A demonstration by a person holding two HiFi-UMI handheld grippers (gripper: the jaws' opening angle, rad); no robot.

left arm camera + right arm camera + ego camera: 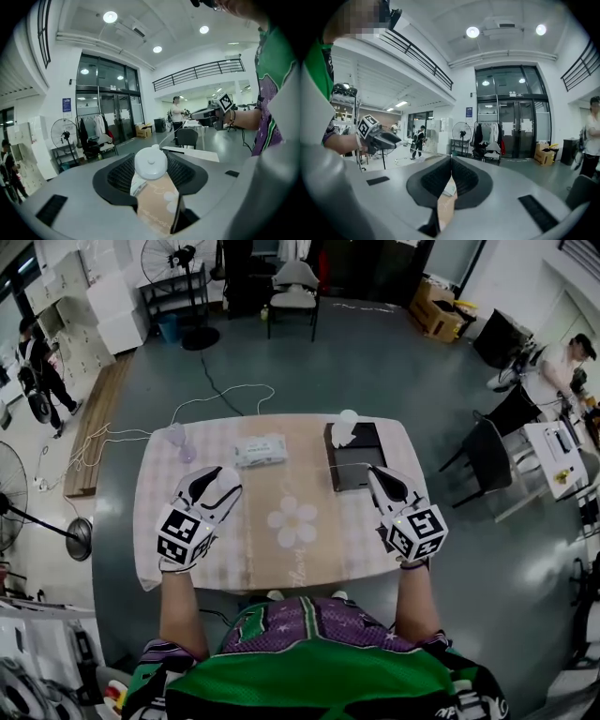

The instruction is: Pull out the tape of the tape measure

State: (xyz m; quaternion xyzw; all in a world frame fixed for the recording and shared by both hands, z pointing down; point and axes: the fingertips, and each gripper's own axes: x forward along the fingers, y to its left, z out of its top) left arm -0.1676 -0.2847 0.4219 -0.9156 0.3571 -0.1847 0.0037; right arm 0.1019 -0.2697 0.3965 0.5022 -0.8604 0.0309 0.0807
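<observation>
A round white tape measure case (151, 163) sits between the wide-set jaws of my left gripper (151, 165), which grip it over the left half of the table (281, 559). A thin pale tape (171, 136) runs from the case across to my right gripper (206, 114). In the head view the tape (349, 467) shows only as a faint line over the black tray. My right gripper (373, 474) has its jaws pressed together on the tape's end (451, 159). My left gripper (386, 139) shows far off in the right gripper view. The two grippers (228, 482) are held well apart.
A packet of wipes (260, 451) lies at mid-table. A black tray (354, 457) with a white object (345, 427) on it is at the back right. A clear cup (178, 439) stands at the back left. A chair (295, 292) and cables are beyond the table.
</observation>
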